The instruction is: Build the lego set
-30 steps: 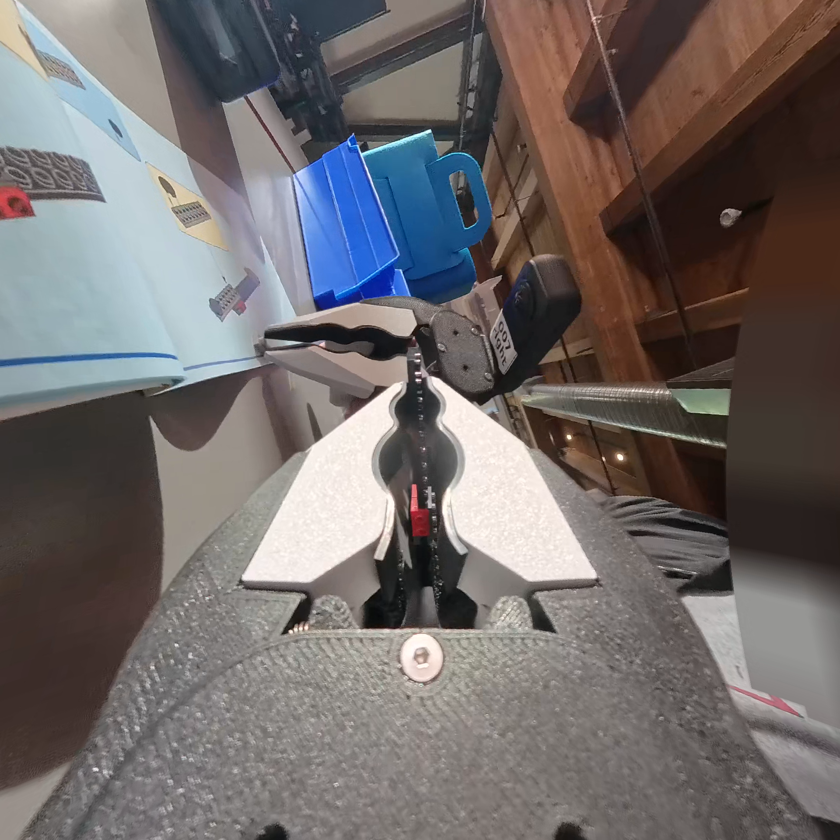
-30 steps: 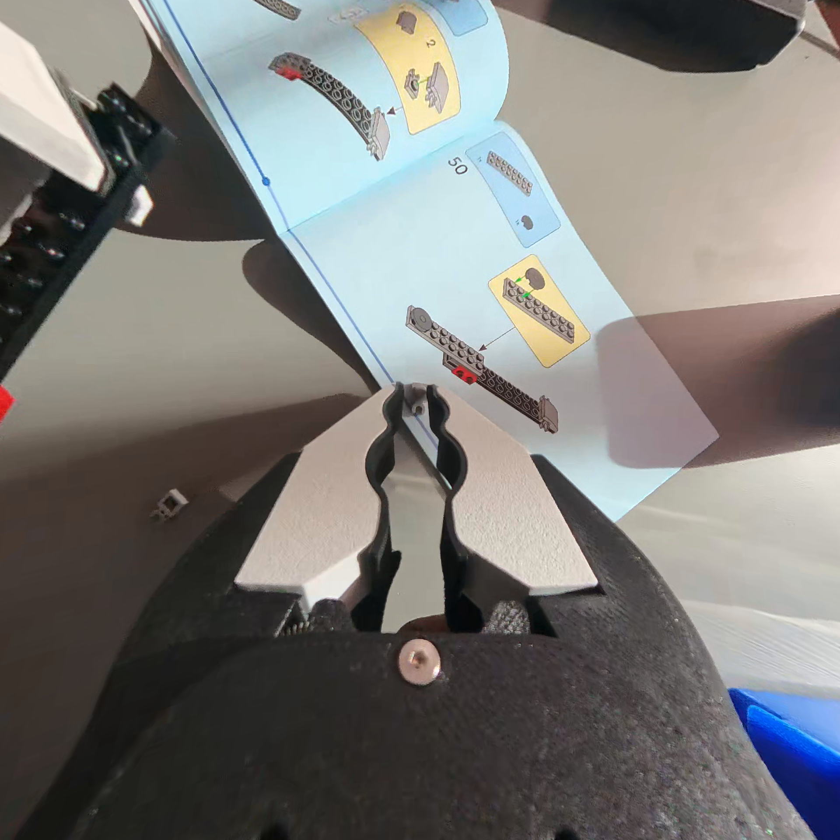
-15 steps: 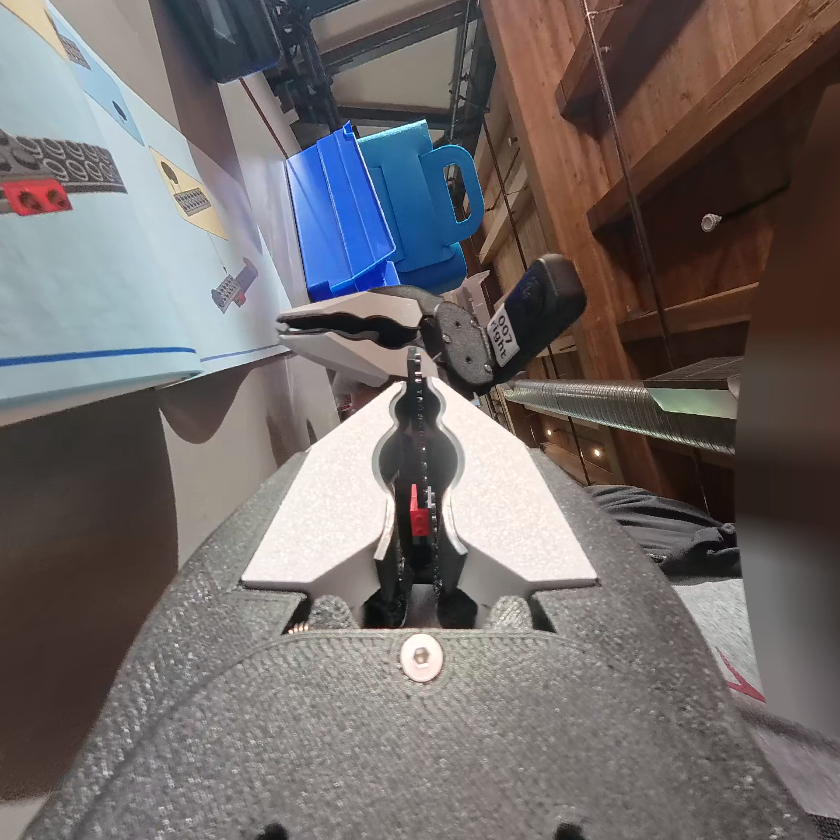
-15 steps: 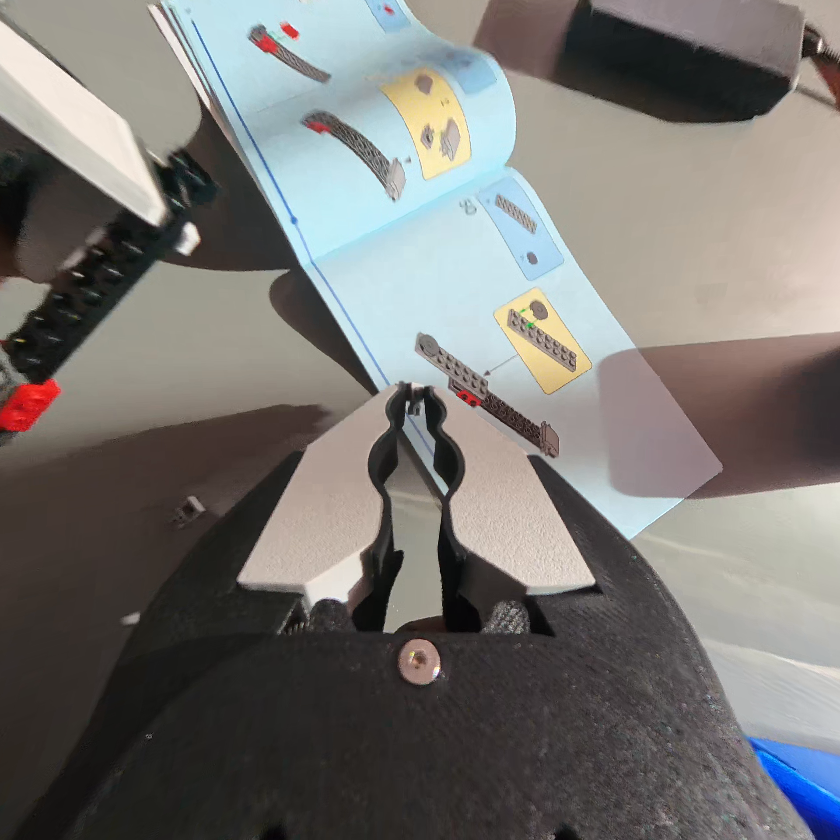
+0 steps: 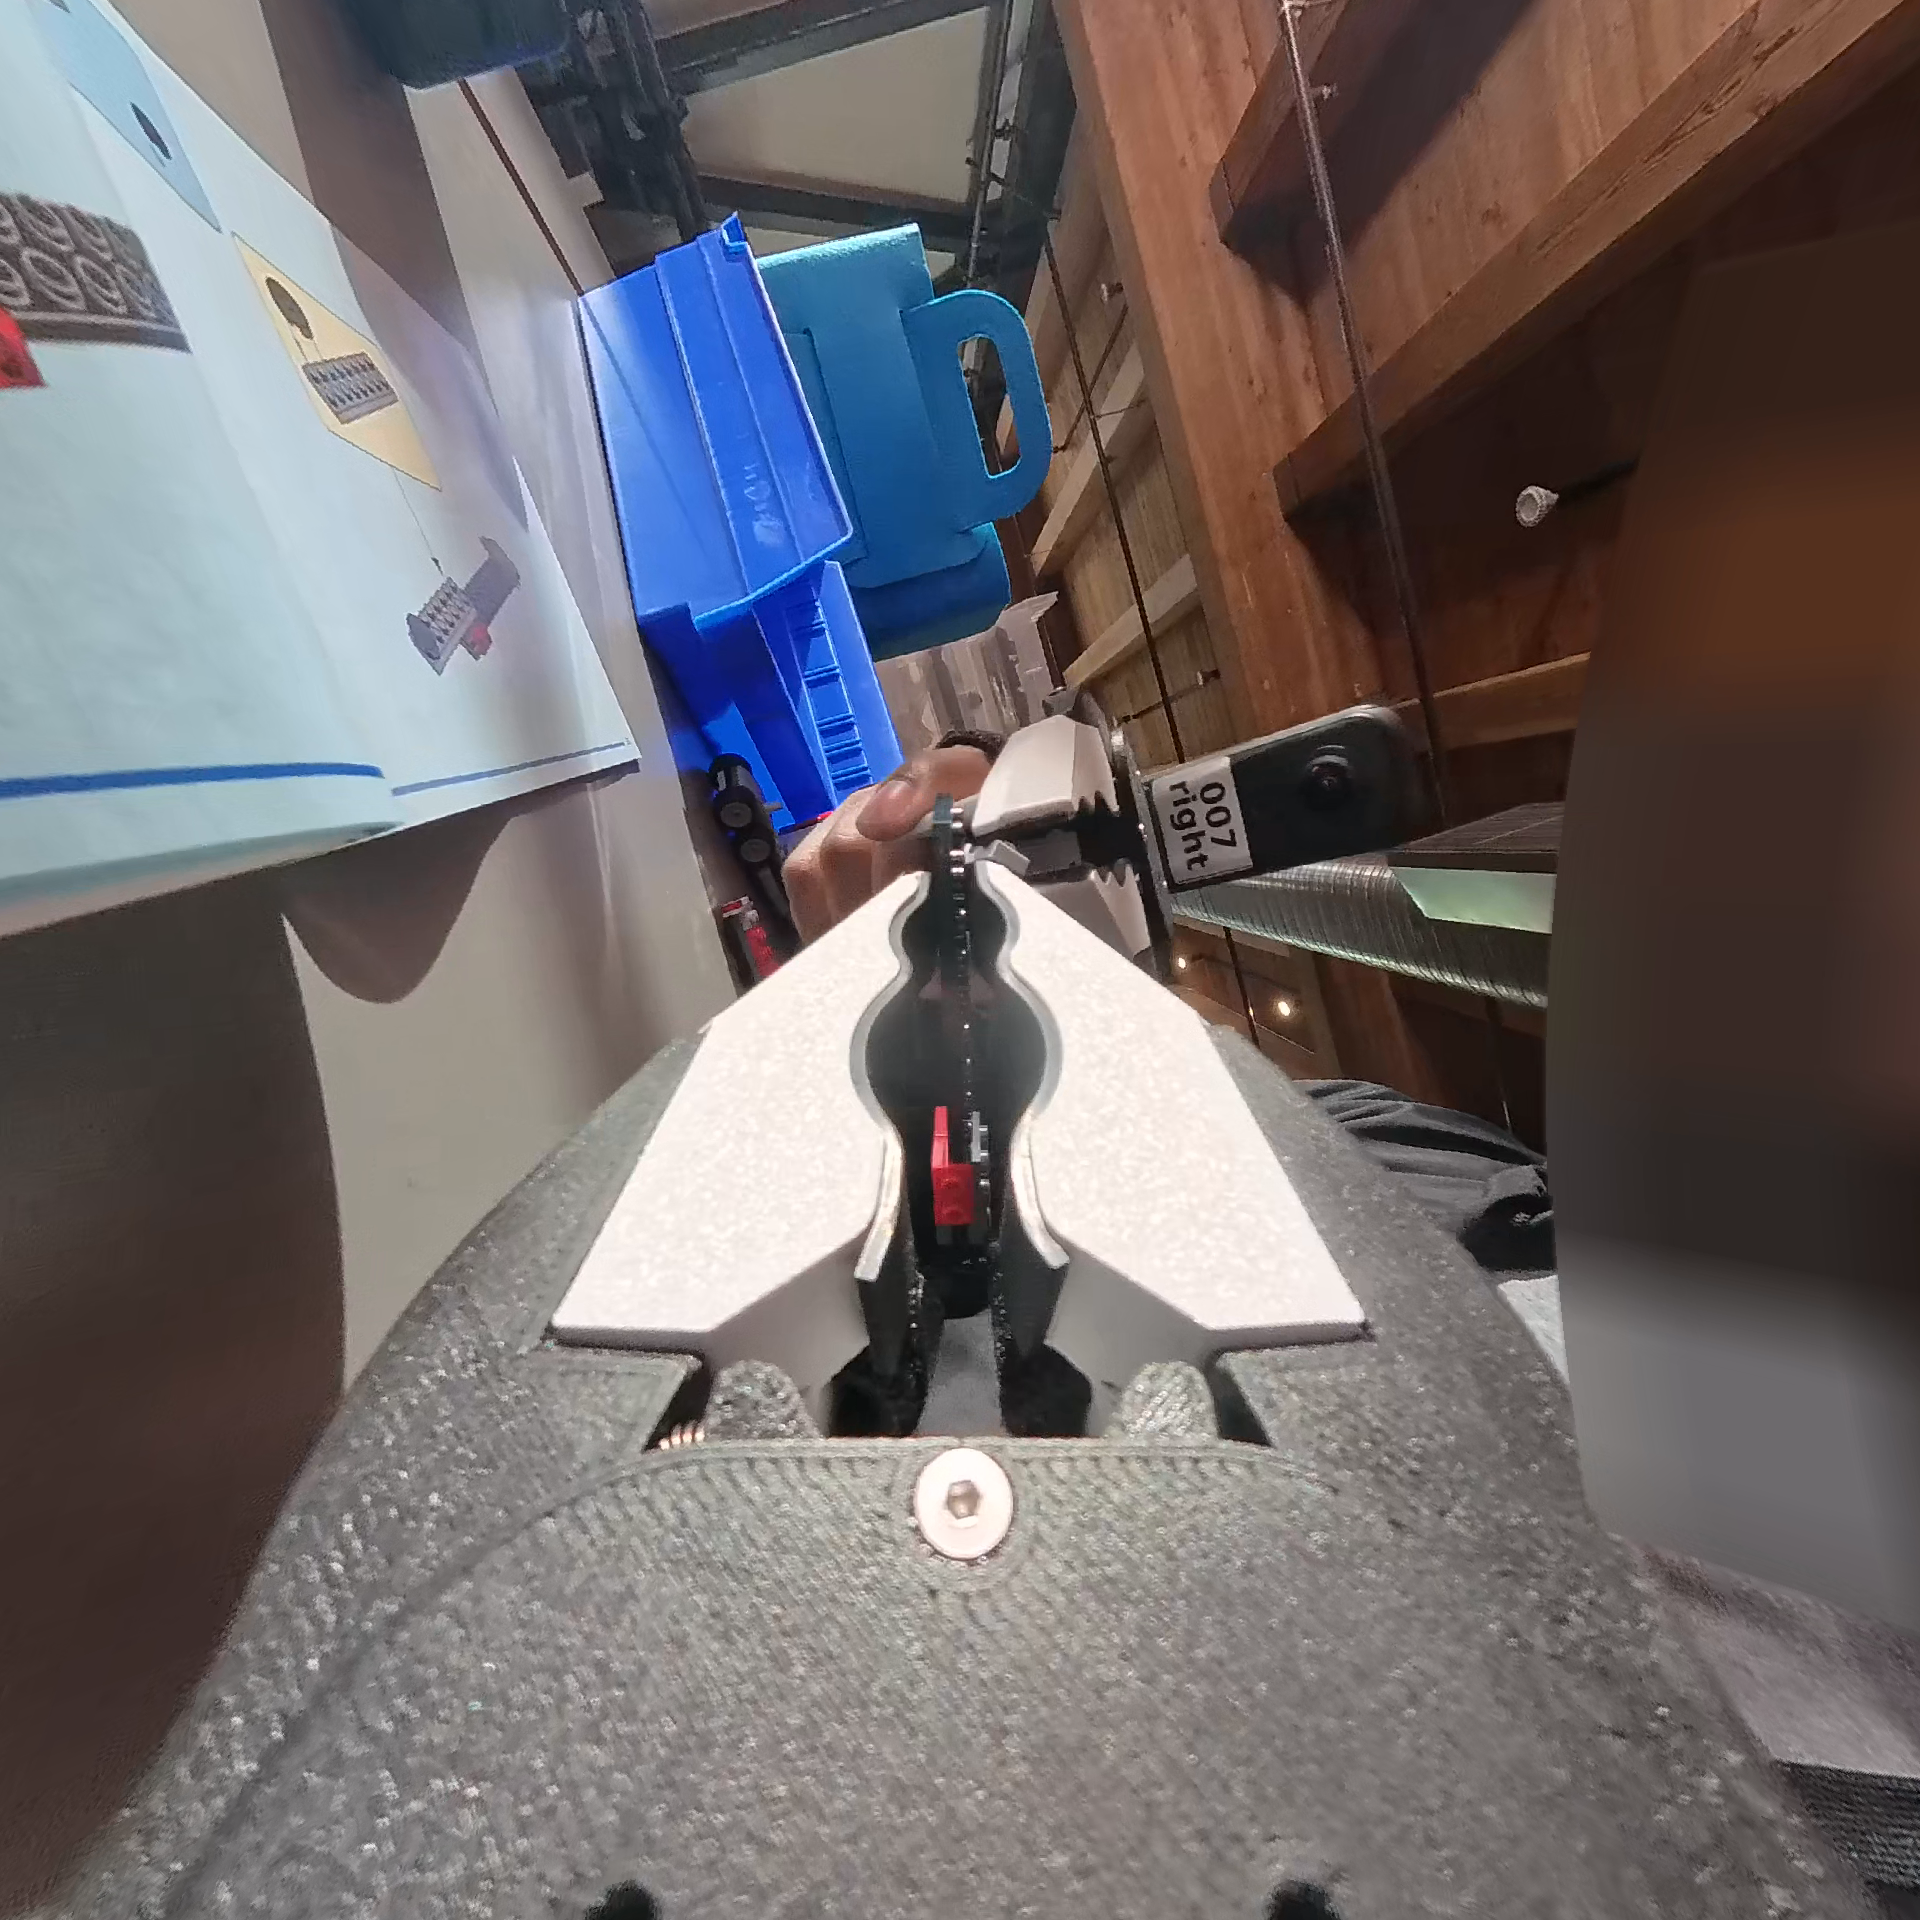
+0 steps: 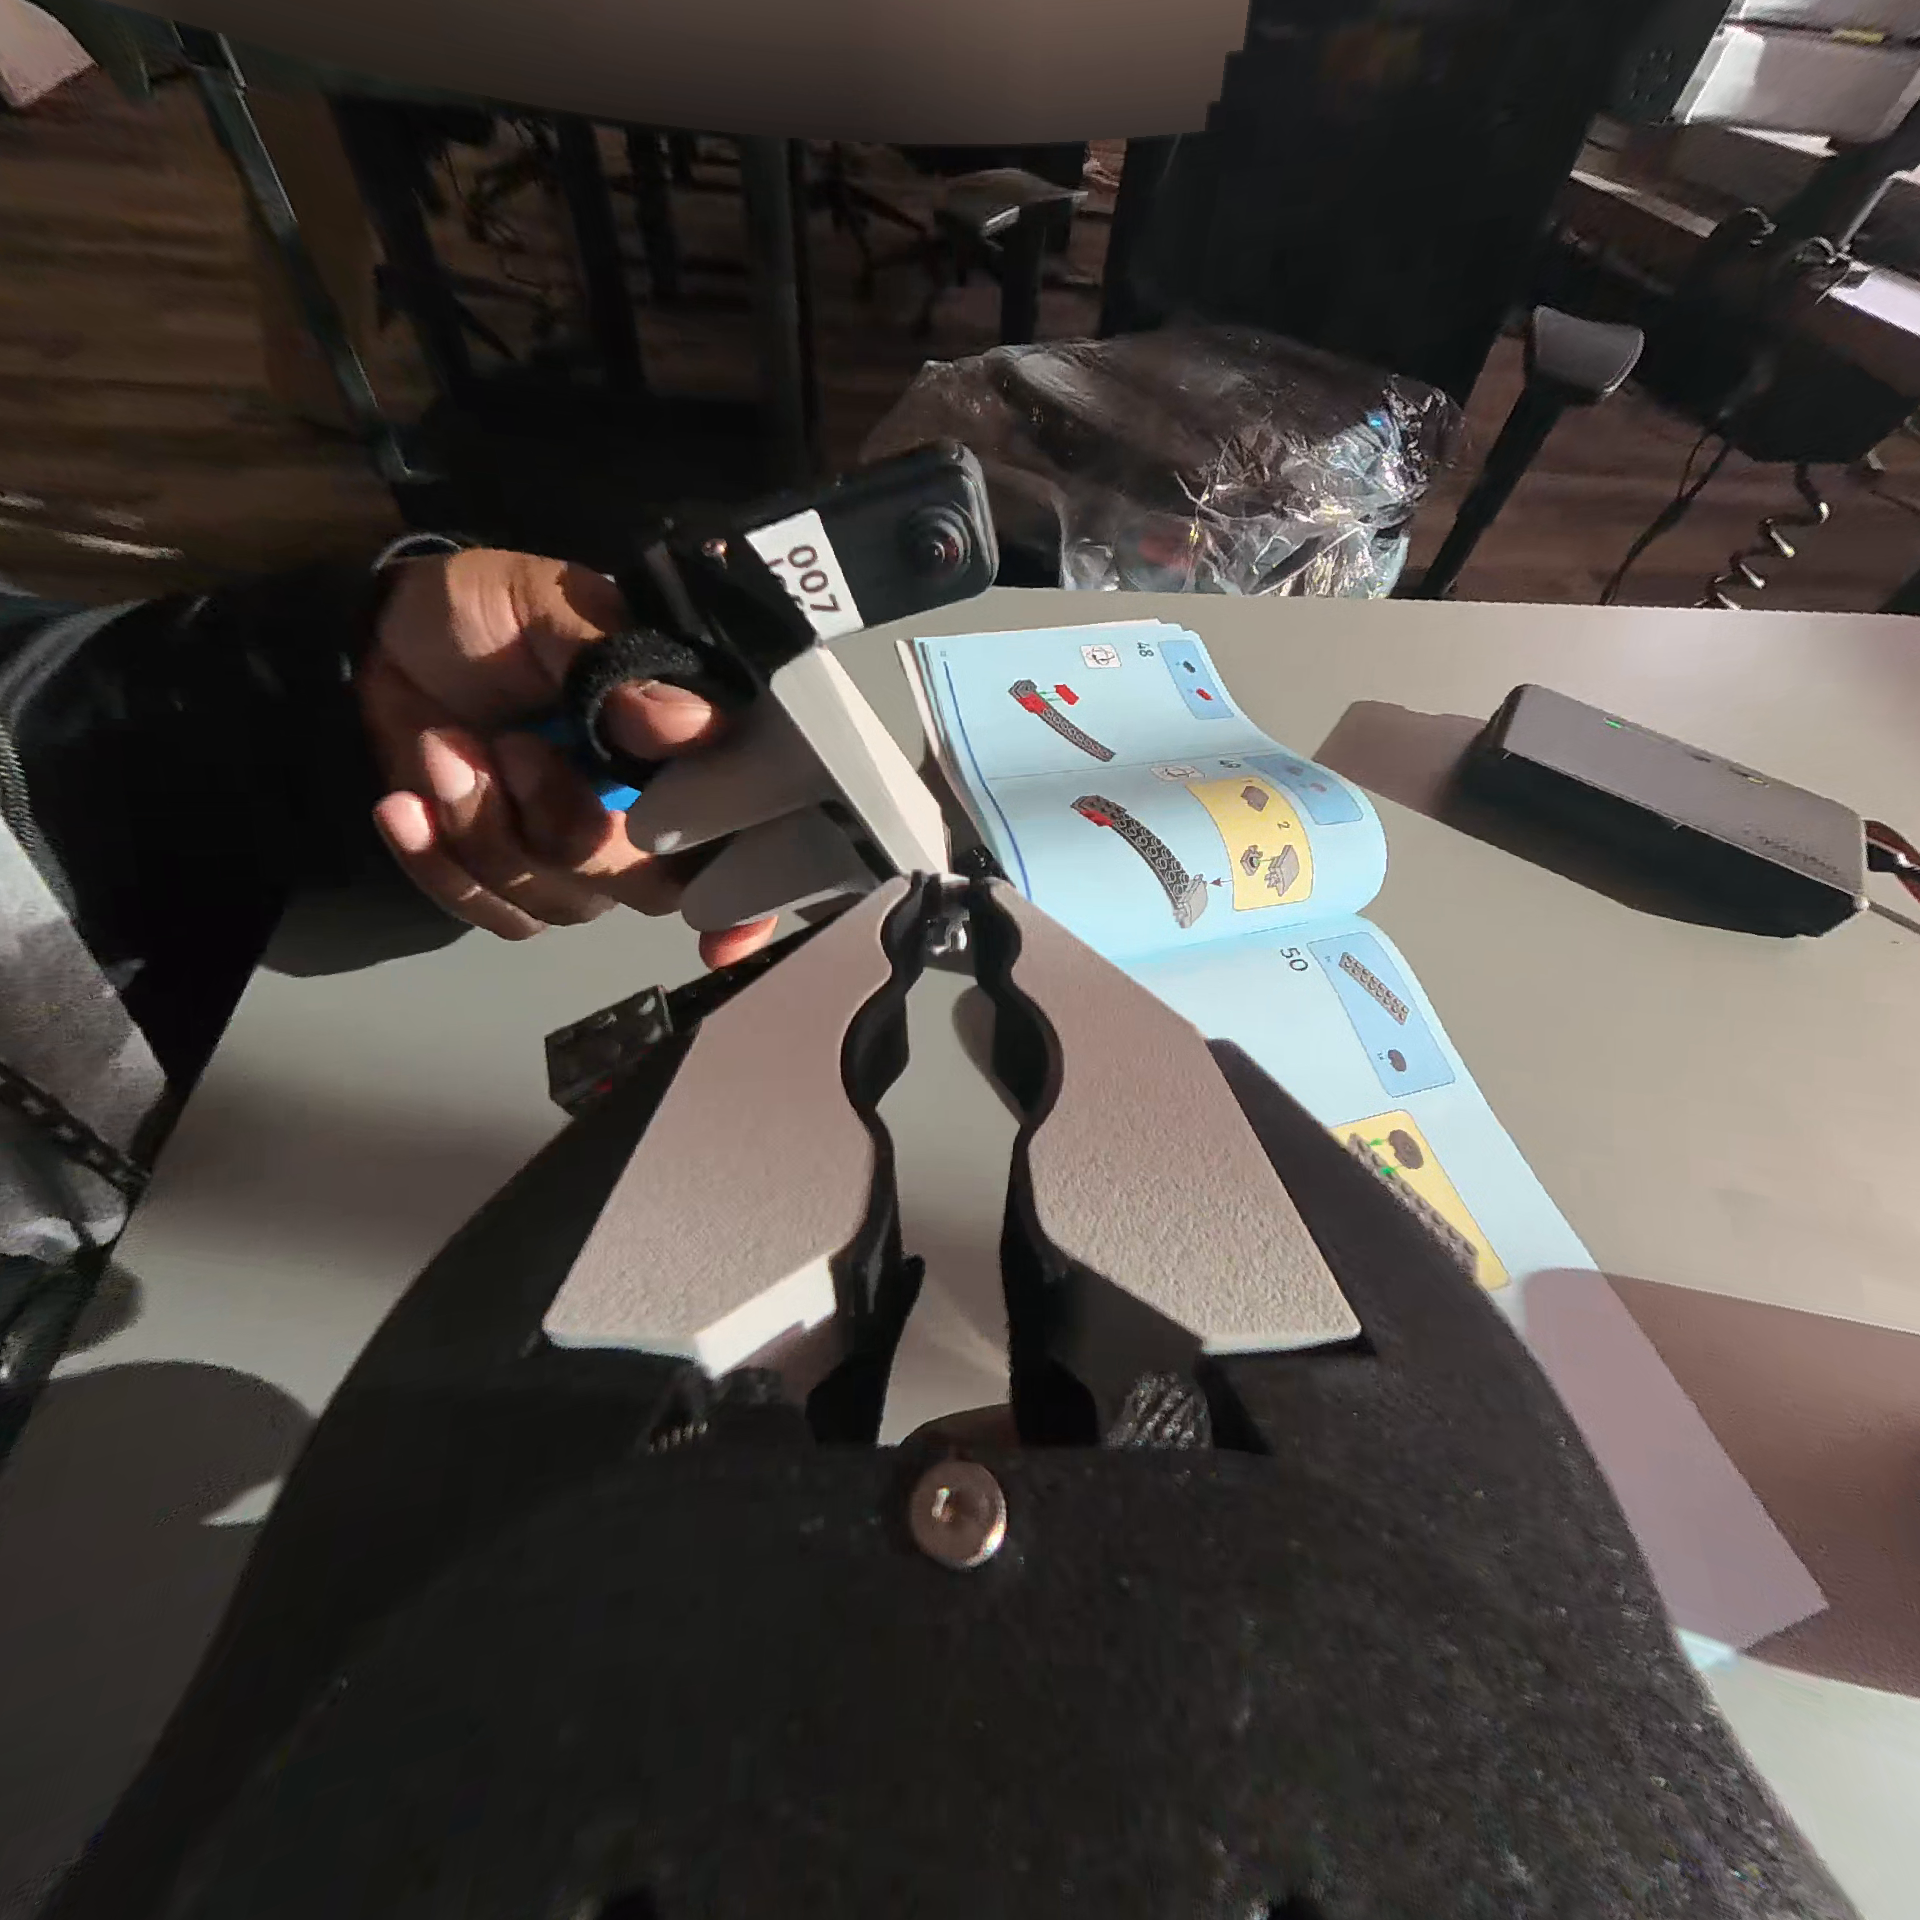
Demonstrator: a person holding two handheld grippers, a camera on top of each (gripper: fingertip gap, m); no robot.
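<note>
Lego assembly (image 5: 961, 1039): a long dark studded strip with a red brick (image 5: 948, 1179) on it sat edge-on, clamped between the closed fingers of the left gripper (image 5: 956, 883), its far tip poking just past them.
Right gripper (image 6: 951, 904): nearly closed, pinching a small pale grey piece (image 6: 945, 935) at its tips, which met the strip's far end.
Step in hand: apparently seating that small piece on the strip's tip.
Next move: likely a square, firm press with the strip held steady; any tilt could leave the piece unseated.
Left wrist view only: blue bins (image 5: 748, 499) at the far edge of the table, and the right gripper (image 5: 971, 836) arriving from the right.
Right wrist view only: the hand (image 6: 499, 748) on the left gripper, the open instruction booklet (image 6: 1195, 862) on the grey table (image 6: 1662, 1039), a dark flat device (image 6: 1662, 810) far right.
</note>
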